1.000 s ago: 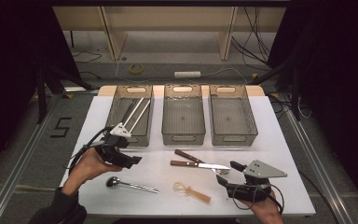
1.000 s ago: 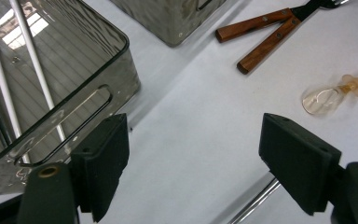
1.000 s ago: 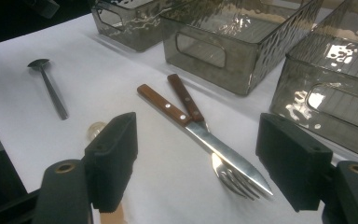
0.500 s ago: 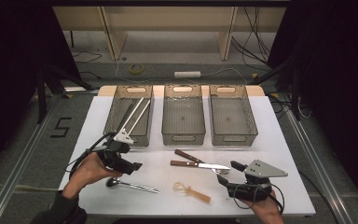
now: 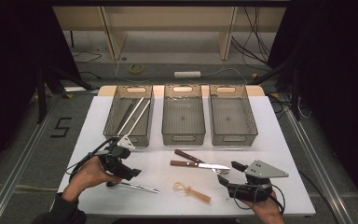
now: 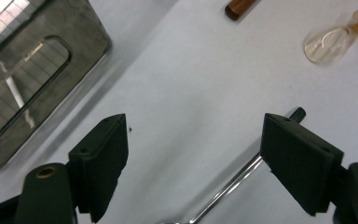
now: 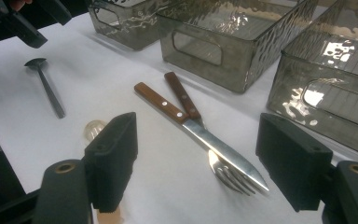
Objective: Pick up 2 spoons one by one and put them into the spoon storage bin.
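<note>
A metal spoon (image 5: 139, 187) lies near the table's front left, and its handle (image 6: 235, 182) runs between the jaws in the left gripper view. My left gripper (image 5: 131, 173) hovers just over it, open (image 6: 192, 135), with nothing held. A wooden-handled knife (image 5: 200, 164) and fork (image 5: 189, 156) lie crossed at centre front. A plastic spoon (image 5: 192, 191) with a clear bowl and orange handle lies nearer the front edge. My right gripper (image 5: 229, 173) rests at the front right, open (image 7: 198, 125), facing the knife (image 7: 205, 135) and fork (image 7: 182, 100).
Three grey bins stand in a row at the back: the left bin (image 5: 113, 113) holds long metal sticks, while the middle bin (image 5: 183, 135) and right bin (image 5: 233, 136) look empty. The white table (image 5: 284, 154) ends just beyond each hand.
My left gripper has moved toward the front edge and lower, down over the metal spoon. The right gripper and the cutlery have stayed put.
</note>
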The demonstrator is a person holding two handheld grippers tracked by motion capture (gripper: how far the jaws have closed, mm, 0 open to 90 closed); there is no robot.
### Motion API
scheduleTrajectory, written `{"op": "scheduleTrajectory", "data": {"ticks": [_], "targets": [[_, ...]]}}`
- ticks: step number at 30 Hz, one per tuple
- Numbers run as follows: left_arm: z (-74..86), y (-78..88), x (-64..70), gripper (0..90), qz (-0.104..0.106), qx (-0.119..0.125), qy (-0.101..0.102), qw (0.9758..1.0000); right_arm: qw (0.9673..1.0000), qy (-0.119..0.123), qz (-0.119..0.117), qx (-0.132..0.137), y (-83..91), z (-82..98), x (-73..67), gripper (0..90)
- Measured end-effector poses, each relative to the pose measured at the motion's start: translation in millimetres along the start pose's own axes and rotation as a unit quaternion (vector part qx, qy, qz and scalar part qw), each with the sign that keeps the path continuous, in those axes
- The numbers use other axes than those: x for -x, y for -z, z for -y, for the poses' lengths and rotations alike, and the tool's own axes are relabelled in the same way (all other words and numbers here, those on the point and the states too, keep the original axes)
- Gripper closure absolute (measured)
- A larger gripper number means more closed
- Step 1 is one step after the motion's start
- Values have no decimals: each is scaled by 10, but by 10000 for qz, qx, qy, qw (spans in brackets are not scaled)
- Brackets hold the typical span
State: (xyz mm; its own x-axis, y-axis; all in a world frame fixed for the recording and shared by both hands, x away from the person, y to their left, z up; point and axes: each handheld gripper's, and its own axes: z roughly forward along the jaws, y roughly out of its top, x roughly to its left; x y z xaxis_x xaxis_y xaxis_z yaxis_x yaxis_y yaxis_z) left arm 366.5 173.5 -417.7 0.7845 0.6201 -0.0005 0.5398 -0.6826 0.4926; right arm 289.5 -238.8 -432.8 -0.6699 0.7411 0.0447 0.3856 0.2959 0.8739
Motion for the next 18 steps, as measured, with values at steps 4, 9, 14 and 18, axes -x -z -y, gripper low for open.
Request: {"op": "scheduleTrajectory", "data": {"ticks": [4, 9, 14, 18], "targets": [[22, -24, 24, 229, 6, -148, -67, 9999, 10000, 22, -6, -6, -13, -3, -3, 305], [46, -56, 32, 237, 8, -394, -176, 9991, 10000, 30, -36, -33, -34, -5, 6, 305], [79, -87, 58, 257, 10, -594, -281, 9978, 10000, 14, -26, -12, -30, -4, 9, 305], [112, -113, 101, 283, 30, -790, -409, 9960, 10000, 61, -30, -6, -15, -11, -17, 305]]}}
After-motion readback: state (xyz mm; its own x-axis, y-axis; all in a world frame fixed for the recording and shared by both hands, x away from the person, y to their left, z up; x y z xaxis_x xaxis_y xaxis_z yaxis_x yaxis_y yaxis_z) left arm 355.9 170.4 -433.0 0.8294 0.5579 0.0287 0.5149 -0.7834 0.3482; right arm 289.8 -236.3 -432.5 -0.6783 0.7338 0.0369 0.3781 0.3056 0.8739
